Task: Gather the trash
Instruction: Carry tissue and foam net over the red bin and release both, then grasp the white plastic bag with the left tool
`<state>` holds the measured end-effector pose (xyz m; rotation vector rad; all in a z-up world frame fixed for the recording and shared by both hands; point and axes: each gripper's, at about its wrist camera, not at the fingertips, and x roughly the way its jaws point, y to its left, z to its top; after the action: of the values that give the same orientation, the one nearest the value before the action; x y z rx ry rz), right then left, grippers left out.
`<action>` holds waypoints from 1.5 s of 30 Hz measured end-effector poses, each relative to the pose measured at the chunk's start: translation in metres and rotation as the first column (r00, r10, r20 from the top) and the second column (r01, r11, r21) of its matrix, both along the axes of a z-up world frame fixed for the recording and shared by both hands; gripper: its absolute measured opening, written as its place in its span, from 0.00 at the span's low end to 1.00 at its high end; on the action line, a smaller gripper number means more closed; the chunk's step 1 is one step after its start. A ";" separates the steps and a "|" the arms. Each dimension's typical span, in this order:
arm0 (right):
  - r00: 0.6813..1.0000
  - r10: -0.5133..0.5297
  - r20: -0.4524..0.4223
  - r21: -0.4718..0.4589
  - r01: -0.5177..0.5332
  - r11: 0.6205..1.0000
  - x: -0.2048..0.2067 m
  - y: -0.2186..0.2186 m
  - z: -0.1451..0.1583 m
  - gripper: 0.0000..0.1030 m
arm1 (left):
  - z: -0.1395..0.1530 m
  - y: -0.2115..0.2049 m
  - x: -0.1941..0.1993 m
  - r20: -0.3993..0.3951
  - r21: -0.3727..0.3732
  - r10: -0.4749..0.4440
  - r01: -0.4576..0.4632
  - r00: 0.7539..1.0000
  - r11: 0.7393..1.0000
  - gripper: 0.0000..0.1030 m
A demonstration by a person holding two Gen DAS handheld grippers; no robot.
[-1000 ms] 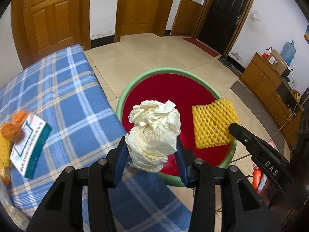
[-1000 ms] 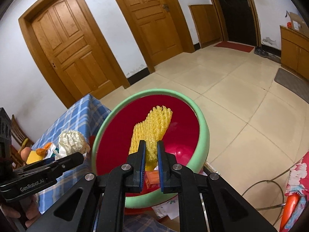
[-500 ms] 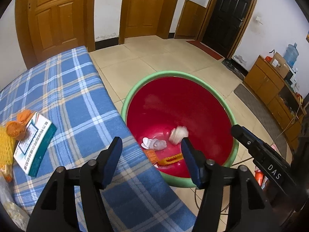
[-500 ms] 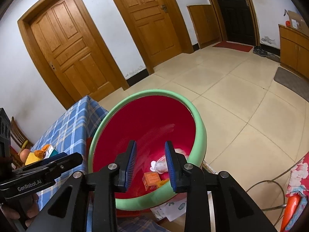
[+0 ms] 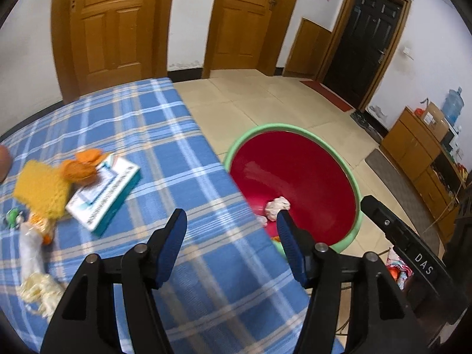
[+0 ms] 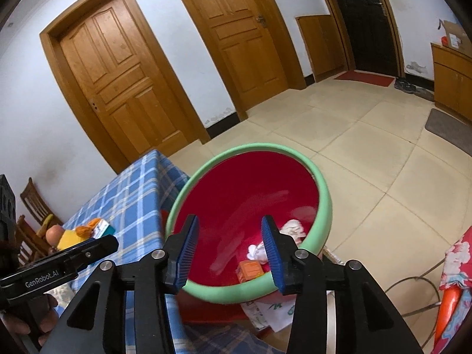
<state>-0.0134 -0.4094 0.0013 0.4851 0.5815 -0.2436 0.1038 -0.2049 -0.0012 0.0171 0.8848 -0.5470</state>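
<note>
A red bin with a green rim (image 5: 355, 188) (image 6: 324, 194) stands on the floor beside the table. Crumpled white paper (image 5: 278, 205) (image 6: 292, 226) and a small orange box (image 6: 250, 269) lie in it. My left gripper (image 5: 231, 228) is open and empty over the blue plaid tablecloth (image 5: 153, 135) near its edge. My right gripper (image 6: 228, 231) is open and empty above the bin. On the table lie a yellow foam net (image 5: 39, 190), orange peel (image 5: 81, 168), a teal and white box (image 5: 106, 194) and a crumpled wrapper (image 5: 32, 265).
The tiled floor (image 6: 383, 153) spreads beyond the bin. Wooden doors (image 6: 124, 82) stand at the back. A low wooden cabinet (image 5: 419, 159) lines the right wall. Papers (image 6: 271, 309) lie on the floor under the bin. A wooden chair (image 6: 35, 206) stands at the table's far left.
Both grippers let their trash fall into the bin and opened wider. The left gripper has swung left, back over the table. The right gripper stays above the bin.
</note>
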 end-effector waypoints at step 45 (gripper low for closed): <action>0.973 0.211 -0.091 -0.036 -0.215 0.976 0.027 0.119 0.001 0.55 | -0.052 0.201 0.032 -0.097 0.015 0.388 -0.389 0.916 0.921 0.34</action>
<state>0.0139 -0.2902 0.0023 0.3659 0.7059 -0.0730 0.1354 -0.0041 -0.0531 -0.1888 0.9537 -0.1770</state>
